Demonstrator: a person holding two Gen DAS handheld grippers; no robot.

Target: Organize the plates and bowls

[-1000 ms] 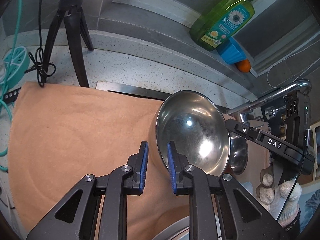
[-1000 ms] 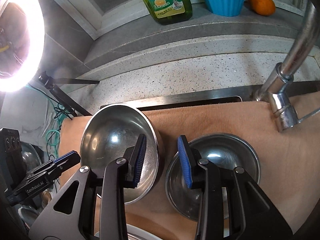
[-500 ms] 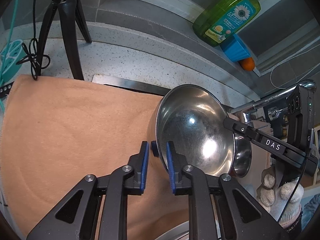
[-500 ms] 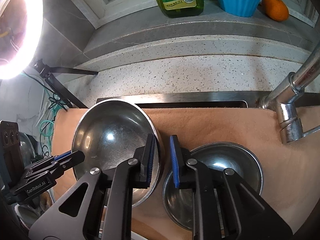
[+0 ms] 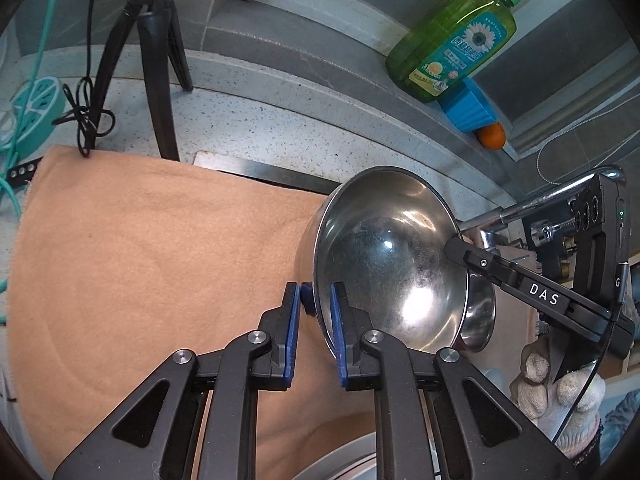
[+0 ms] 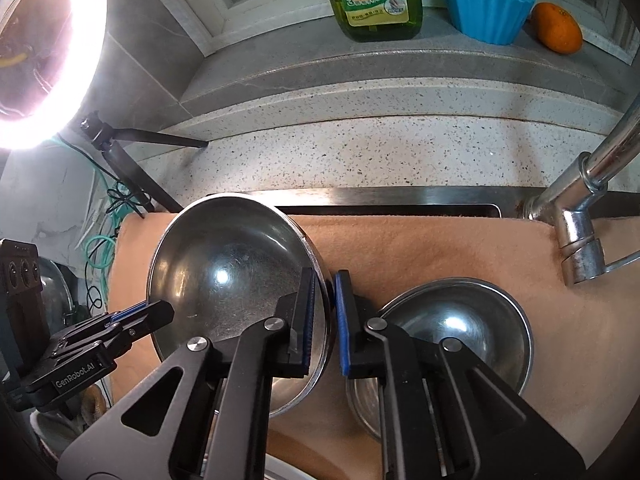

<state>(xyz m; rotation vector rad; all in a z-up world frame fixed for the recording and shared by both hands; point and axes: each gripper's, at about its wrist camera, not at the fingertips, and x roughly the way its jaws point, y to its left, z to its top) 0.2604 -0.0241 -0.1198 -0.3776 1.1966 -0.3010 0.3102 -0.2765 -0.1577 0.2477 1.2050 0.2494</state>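
Rims first: I have the left gripper [image 5: 315, 334] and right gripper [image 6: 323, 322] each pinching opposite edges of the large steel bowl [image 5: 388, 264], tilted above the towel [image 5: 140, 260] (probably bound for the smaller bowl [image 6: 472, 328] beside it).

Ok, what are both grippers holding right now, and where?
Both grip the large steel bowl by its rim: left gripper on one side, right gripper on the opposite side.

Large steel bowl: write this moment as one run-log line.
large steel bowl | left gripper and right gripper clamp opposite rims | small steel bowl on towel
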